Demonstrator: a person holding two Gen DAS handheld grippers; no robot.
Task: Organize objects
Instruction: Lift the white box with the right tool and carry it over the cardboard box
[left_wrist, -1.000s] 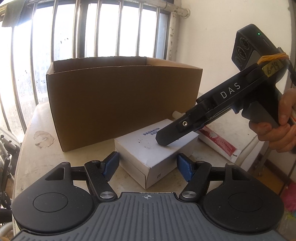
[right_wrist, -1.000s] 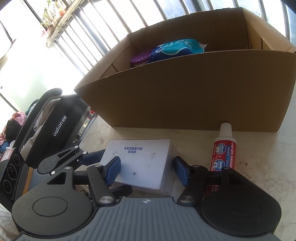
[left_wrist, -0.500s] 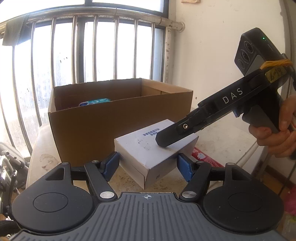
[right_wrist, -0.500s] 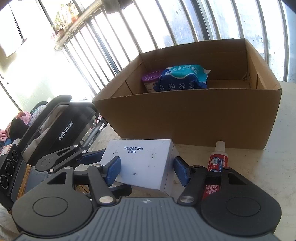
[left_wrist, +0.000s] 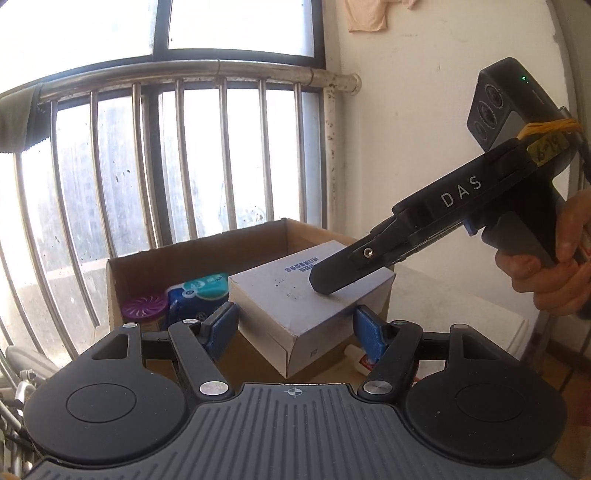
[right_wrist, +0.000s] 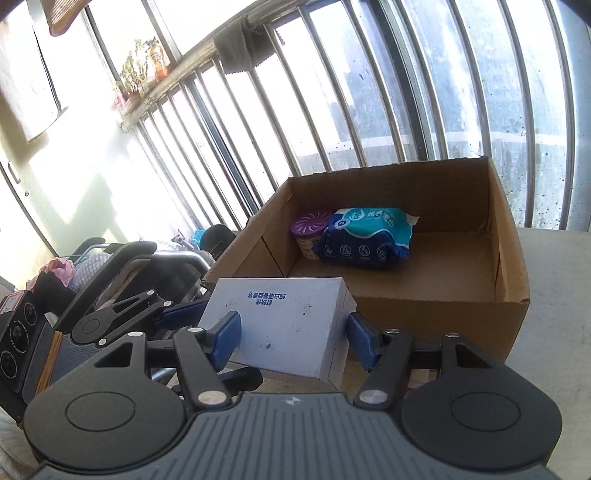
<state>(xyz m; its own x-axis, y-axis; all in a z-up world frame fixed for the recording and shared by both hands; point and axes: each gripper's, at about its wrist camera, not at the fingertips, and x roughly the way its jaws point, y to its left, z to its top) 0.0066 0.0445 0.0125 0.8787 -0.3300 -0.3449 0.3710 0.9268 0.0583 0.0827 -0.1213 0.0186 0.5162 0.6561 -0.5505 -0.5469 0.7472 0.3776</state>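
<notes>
Showing blue print on top, the white box (right_wrist: 284, 325) hangs above the desk (right_wrist: 554, 295) before the cardboard carton (right_wrist: 443, 306), clamped endwise between left gripper (left_wrist: 295, 328) and right gripper (right_wrist: 291, 336), both tilted downward.

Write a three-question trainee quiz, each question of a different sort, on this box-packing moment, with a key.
1. True or false: the white box rests on the table.
2. Which items lie in the cardboard box? A) a purple-lidded jar and a blue packet B) a bottle only C) nothing
3. How many grippers clamp the white box?

Key: 1 false, it is held up in front of the cardboard box; 2 A; 3 two, the left gripper and the right gripper.
</notes>
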